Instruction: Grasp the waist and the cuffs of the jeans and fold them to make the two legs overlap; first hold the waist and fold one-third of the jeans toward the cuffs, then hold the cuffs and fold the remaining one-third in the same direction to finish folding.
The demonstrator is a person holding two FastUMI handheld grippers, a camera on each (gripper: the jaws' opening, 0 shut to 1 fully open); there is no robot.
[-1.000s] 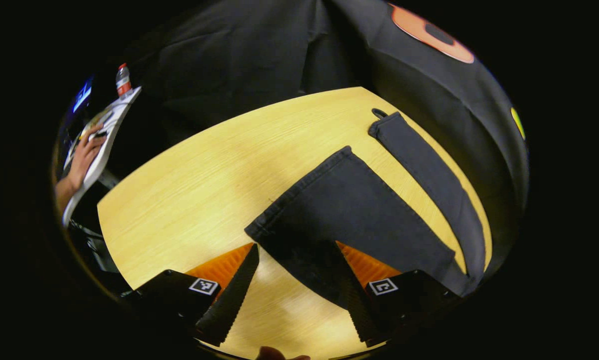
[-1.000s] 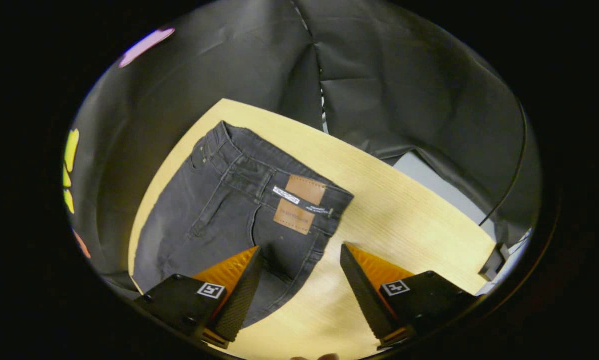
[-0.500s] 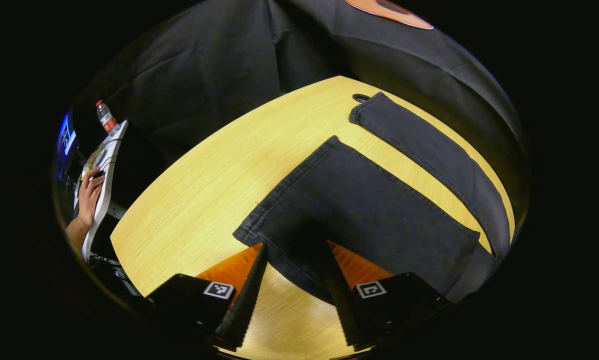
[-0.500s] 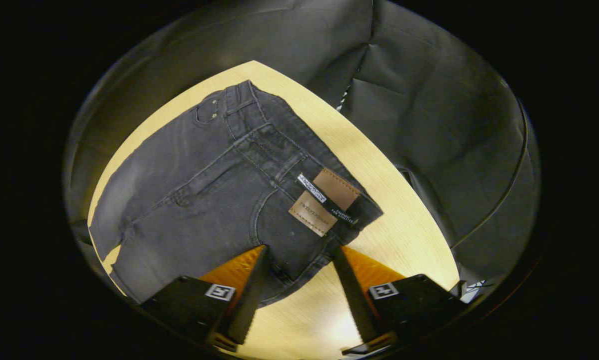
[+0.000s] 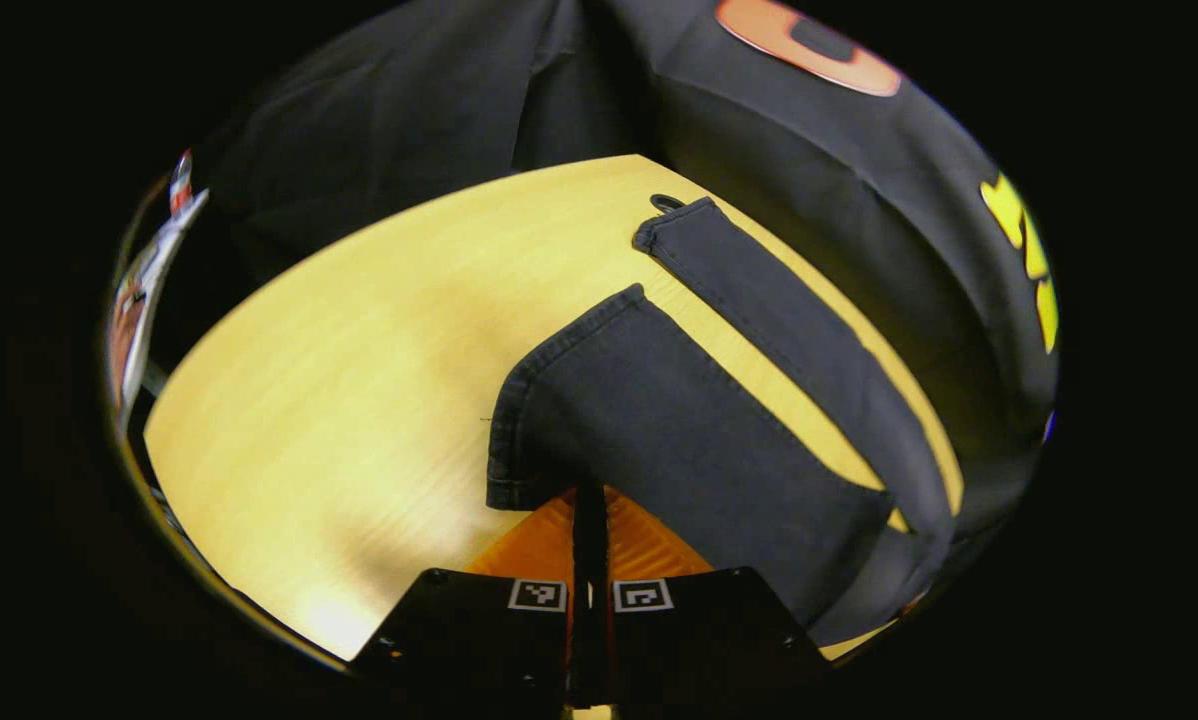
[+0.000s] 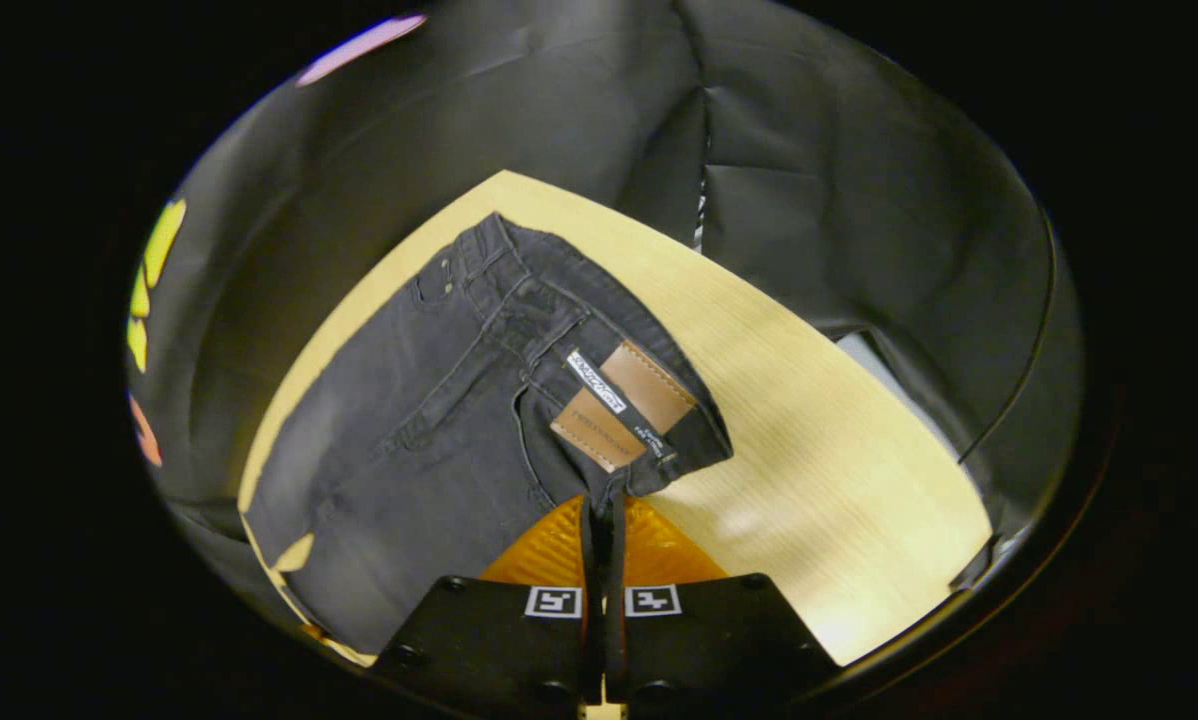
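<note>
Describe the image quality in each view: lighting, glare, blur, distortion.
Left gripper view: fisheye bows the yellow wooden table; bright glare near its lower left edge; the far left rim smears. Right gripper view: dim, sharp on the dark grey denim jeans; a glare patch on the table beside the waistband.

Black cloth walls (image 6: 579, 110) are enclosing a pale wooden table (image 5: 359, 340), marking a recording booth.

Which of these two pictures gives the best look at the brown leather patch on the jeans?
The right gripper view: the leather patch sits in plain sight on the waistband of the jeans, just beyond the right gripper. The left gripper view looks at the other end of the jeans, the two legs and cuffs.
</note>
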